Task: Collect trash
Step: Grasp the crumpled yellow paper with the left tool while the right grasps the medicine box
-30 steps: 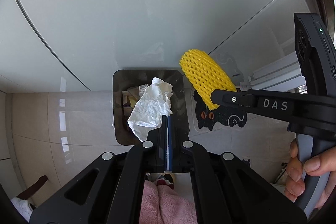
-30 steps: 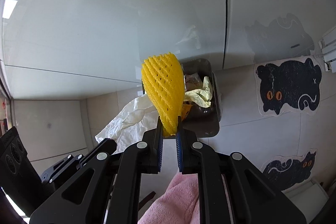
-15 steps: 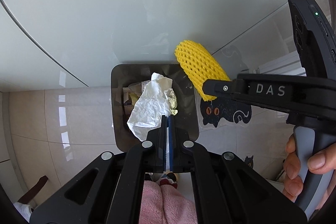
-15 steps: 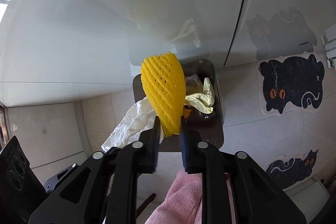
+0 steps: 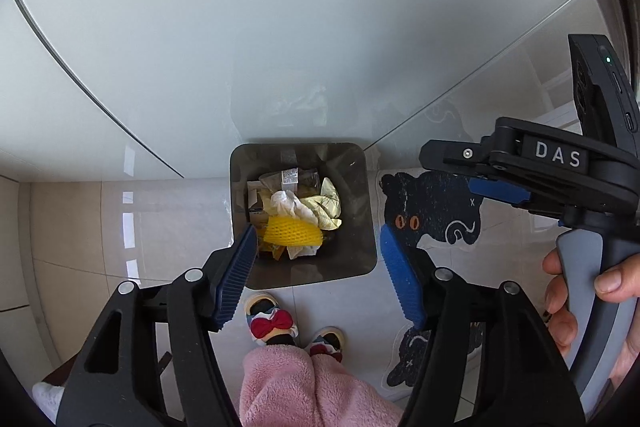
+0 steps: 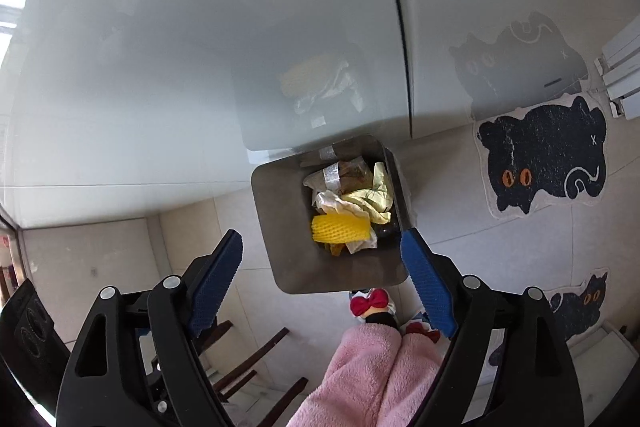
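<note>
Both grippers, left [image 5: 316, 267] and right [image 6: 320, 279], are opening empty above the bin [image 5: 360, 211]; best clear straight up, away from the yellow foam net [image 5: 290, 231] below.

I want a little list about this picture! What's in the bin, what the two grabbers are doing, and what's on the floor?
bin: dark, square, open top, on the tiled floor by a white wall
in the bin: yellow foam net, white tissue, pale yellow paper, a wrapper
left hand-held gripper: above the bin, jaws opening, nothing between them
right hand-held gripper: above the bin, jaws opening, nothing between them
floor: black cat mat, slippers with red bows
</note>
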A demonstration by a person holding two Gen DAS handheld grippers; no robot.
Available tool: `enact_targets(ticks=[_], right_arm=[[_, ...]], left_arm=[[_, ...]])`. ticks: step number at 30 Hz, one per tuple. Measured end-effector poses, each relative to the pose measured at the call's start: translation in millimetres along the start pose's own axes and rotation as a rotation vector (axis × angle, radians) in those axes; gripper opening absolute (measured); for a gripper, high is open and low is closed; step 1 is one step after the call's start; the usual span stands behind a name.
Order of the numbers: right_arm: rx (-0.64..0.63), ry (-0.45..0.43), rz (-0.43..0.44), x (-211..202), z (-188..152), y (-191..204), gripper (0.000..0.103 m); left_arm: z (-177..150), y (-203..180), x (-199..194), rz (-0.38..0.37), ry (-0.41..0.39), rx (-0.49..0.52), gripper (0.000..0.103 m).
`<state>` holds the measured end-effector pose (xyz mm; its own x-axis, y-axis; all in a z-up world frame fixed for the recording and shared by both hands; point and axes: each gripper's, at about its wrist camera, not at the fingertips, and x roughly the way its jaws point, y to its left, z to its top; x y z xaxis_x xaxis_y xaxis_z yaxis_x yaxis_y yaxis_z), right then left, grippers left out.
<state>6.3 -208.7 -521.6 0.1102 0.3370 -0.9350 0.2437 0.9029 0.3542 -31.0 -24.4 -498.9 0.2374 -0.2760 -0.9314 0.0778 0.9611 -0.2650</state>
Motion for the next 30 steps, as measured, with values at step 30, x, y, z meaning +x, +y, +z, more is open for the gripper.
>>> enact_targets(ticks=[30], right_arm=[[-0.296, -0.489, 0.004, -280, 63, 137, 0.099]], left_arm=[[128, -28, -265, 0.025, -0.412, 0.128, 0.094]])
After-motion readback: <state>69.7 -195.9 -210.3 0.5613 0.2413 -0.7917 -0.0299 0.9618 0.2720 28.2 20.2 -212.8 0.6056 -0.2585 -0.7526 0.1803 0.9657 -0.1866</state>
